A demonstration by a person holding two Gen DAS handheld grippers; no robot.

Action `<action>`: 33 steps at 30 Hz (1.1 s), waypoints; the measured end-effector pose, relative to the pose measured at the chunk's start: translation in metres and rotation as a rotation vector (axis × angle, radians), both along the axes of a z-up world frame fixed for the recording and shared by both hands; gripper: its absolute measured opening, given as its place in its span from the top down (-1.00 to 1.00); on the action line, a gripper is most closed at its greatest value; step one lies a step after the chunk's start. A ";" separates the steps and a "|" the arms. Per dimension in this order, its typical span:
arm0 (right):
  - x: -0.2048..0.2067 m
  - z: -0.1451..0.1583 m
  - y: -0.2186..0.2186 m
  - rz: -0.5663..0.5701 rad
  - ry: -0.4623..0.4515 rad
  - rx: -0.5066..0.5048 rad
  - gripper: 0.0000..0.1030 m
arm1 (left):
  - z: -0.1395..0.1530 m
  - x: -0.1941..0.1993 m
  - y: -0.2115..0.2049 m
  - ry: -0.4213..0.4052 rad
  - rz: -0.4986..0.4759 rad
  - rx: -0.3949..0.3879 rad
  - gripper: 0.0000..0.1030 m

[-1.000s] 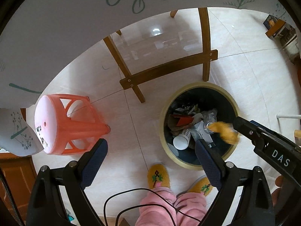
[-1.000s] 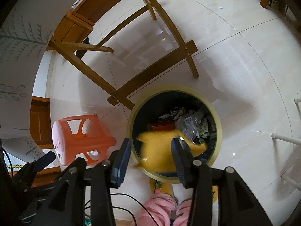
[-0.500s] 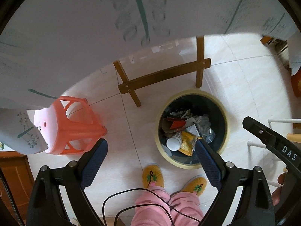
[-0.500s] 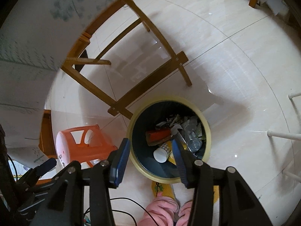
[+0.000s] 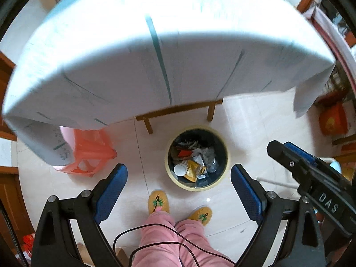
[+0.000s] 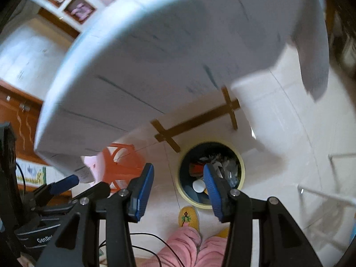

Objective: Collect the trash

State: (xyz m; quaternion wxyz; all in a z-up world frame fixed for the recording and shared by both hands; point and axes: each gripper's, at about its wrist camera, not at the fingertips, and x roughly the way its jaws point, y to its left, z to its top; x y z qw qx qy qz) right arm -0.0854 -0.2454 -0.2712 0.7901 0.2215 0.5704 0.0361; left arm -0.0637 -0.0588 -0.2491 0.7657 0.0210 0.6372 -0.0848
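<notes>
A round trash bin [image 5: 219, 183] with a yellow rim stands on the tiled floor, far below both grippers. Inside it lie a yellow wrapper [image 5: 193, 170], a white paper cup [image 5: 179, 169], clear plastic and other scraps. My left gripper [image 5: 179, 178] hangs high above the floor, open and empty, its blue pads wide apart. The right gripper [image 6: 178, 178] is open too, with nothing between its fingers; the bin [image 6: 241, 162] shows partly behind its right finger. In the left wrist view the right gripper [image 5: 311, 173] enters from the right.
A table under a white cloth with green leaf print [image 5: 155, 55] fills the upper half of both views; its wooden legs [image 5: 178, 111] stand behind the bin. An orange plastic stool [image 5: 89, 153] sits at the left. A person's pink trousers and yellow slippers [image 5: 158, 202] are near the bin.
The yellow wrapper left the right gripper and now lies in the bin. Both grippers have risen well above the floor, so the bin looks smaller and the tablecloth fills more of the views.
</notes>
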 end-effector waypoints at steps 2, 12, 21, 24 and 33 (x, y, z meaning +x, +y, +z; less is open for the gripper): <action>0.001 0.028 0.006 0.027 -0.029 -0.011 0.09 | 0.024 0.000 0.003 -0.015 0.021 0.004 -0.81; 0.013 0.139 0.021 0.118 -0.088 -0.097 0.09 | 0.125 0.004 0.021 -0.096 0.099 0.006 -0.81; 0.014 0.211 0.021 0.104 -0.166 -0.165 0.09 | 0.186 0.001 0.019 -0.179 0.148 -0.012 -0.80; 0.015 0.229 0.019 0.108 -0.193 -0.190 0.09 | 0.202 0.003 0.013 -0.206 0.163 0.001 -0.80; 0.021 0.264 0.012 0.121 -0.278 -0.236 0.09 | 0.231 0.005 0.005 -0.267 0.203 -0.003 -0.80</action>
